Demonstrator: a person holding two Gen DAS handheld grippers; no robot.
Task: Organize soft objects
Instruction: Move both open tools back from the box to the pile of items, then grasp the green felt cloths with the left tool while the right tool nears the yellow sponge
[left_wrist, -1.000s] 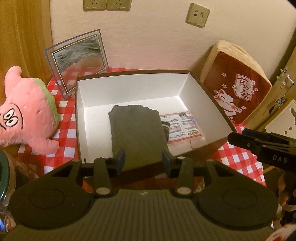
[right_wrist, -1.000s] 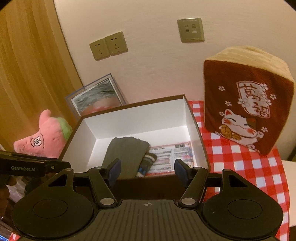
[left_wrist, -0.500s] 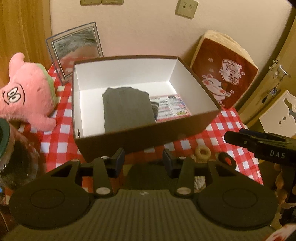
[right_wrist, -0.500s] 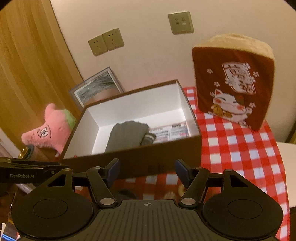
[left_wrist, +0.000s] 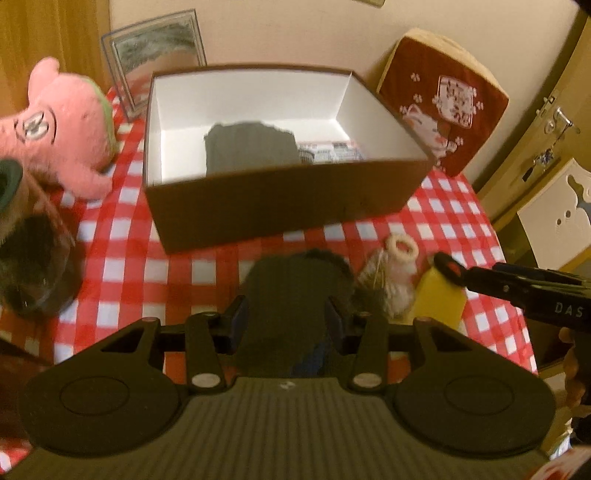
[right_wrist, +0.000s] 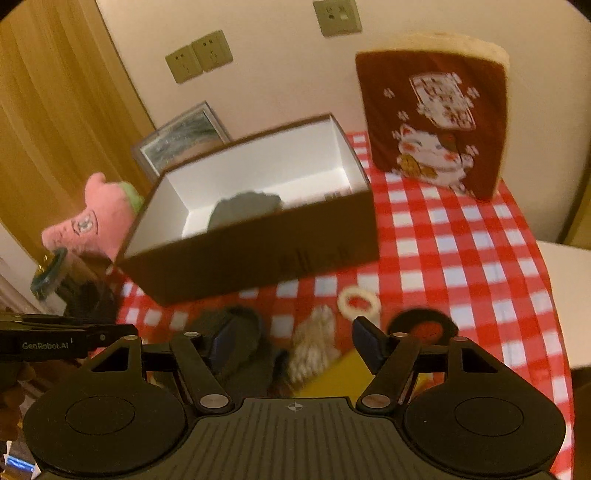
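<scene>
A brown box (left_wrist: 280, 206) with white inner walls holds a folded dark grey cloth (left_wrist: 251, 147). In front of it, on the red checked tablecloth, lie another dark grey cloth (left_wrist: 295, 280), a cream knitted piece (right_wrist: 314, 347) with a pale ring (right_wrist: 358, 302), and something yellow (left_wrist: 439, 299). My left gripper (left_wrist: 286, 319) hangs open over the front dark cloth, gripping nothing. Over the cream piece and dark cloth (right_wrist: 236, 332), the jaws of my right gripper (right_wrist: 293, 341) are opening, with nothing pressed between them.
A pink plush (left_wrist: 62, 125) and a glass jar (left_wrist: 33, 258) are left of the box. A framed picture (left_wrist: 155, 55) leans on the wall behind. A red cat cushion (right_wrist: 432, 122) stands at the back right. A black and red round thing (right_wrist: 421, 325) lies near the ring.
Both grippers have drawn back from over the box towards the table's front. The box now sits farther off, and the cloth, cream piece and ring have come into view. The right jaws stand wider.
</scene>
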